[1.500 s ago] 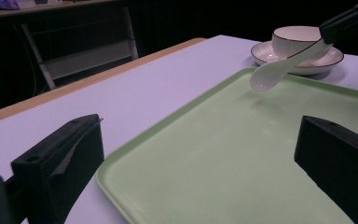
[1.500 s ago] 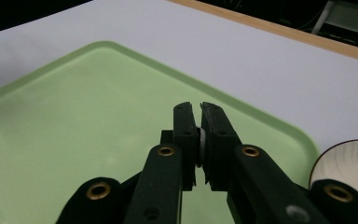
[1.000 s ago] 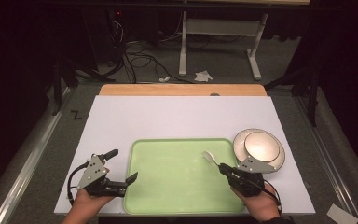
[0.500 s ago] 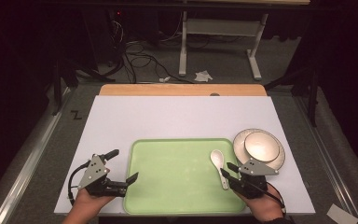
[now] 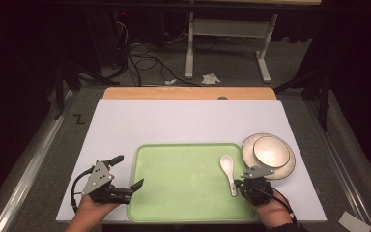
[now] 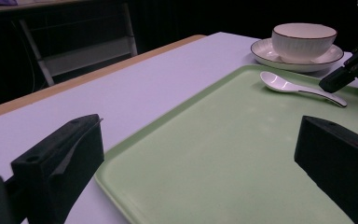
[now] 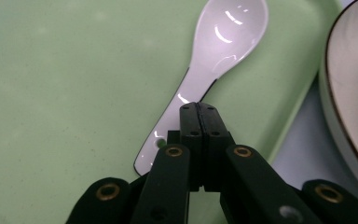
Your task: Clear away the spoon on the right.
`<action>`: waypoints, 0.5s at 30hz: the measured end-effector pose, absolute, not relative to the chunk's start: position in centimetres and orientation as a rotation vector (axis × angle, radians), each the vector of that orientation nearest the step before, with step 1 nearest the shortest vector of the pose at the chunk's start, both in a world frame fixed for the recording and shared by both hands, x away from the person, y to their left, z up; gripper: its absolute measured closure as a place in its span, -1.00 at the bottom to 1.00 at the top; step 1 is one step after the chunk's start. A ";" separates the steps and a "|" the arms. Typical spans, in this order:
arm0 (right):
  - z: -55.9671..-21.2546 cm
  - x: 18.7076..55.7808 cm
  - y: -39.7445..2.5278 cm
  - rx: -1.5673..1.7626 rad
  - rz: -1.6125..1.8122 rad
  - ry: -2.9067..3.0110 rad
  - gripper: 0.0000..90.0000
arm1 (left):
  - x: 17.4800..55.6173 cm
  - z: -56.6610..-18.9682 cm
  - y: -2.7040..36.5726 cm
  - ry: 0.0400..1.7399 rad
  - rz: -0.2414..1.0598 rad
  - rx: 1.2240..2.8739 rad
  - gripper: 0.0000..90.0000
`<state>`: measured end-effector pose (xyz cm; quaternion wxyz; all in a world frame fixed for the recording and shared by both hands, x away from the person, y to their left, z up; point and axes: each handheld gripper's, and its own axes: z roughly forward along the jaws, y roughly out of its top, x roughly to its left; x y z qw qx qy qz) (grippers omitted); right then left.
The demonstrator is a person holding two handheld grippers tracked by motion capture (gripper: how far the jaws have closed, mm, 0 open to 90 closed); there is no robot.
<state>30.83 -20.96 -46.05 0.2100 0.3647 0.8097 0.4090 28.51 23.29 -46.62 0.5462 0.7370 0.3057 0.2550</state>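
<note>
1. Looking down in the high view, the spoon (image 5: 229,173) lies on the right part of the green tray (image 5: 174,193), bowl end far, handle near. The right gripper (image 5: 241,184) sits just beside the handle end; I cannot tell from here whether it touches. The left gripper (image 5: 125,174) rests at the tray's near left corner, fingers spread, holding nothing. A bowl (image 5: 271,151) stands on a plate (image 5: 285,170) on the white bench (image 5: 183,121), right of the tray.

2. Seen in the left gripper view, the tray (image 6: 223,154) is smooth matte plastic with a low raised rim. The spoon (image 6: 298,87) is glossy white ceramic with a dark edge line, the bowl (image 6: 303,41) ribbed and dark-rimmed, the plate (image 6: 265,52) shallow.

3. Closest is the right gripper view: the fingers (image 7: 199,140) are pressed together above the spoon (image 7: 223,37) handle, pinching nothing that I can see. The glazed handle is slick and thin; a nudge from shut fingers could skid it across the tray (image 7: 65,84) or toward the plate (image 7: 354,93) and chip it.
</note>
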 end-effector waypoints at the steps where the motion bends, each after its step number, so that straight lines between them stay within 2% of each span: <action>1: -46.4 30.9 -21.2 1.033 1.084 2.273 1.00 | 28.5 -46.6 23.3 0.725 0.603 1.747 -0.96; 6: -47.4 31.6 -21.6 1.124 0.937 2.347 1.00 | 28.5 -46.7 23.1 0.723 0.603 1.753 -0.96; 9: -48.0 32.0 -21.6 1.160 0.863 2.384 0.88 | 28.5 -46.7 23.2 0.724 0.604 1.754 -0.96; 13: -48.6 32.2 -21.1 1.156 0.803 2.429 0.36 | 28.5 -46.7 23.2 0.729 0.601 1.753 -0.96; 14: -48.9 32.1 -20.9 1.159 0.786 2.436 0.06 | 28.5 -46.7 23.2 0.729 0.601 1.756 -0.96; 15: -48.9 32.2 -20.8 1.144 0.782 2.453 -0.05 | 28.5 -46.7 23.2 0.729 0.601 1.756 -0.96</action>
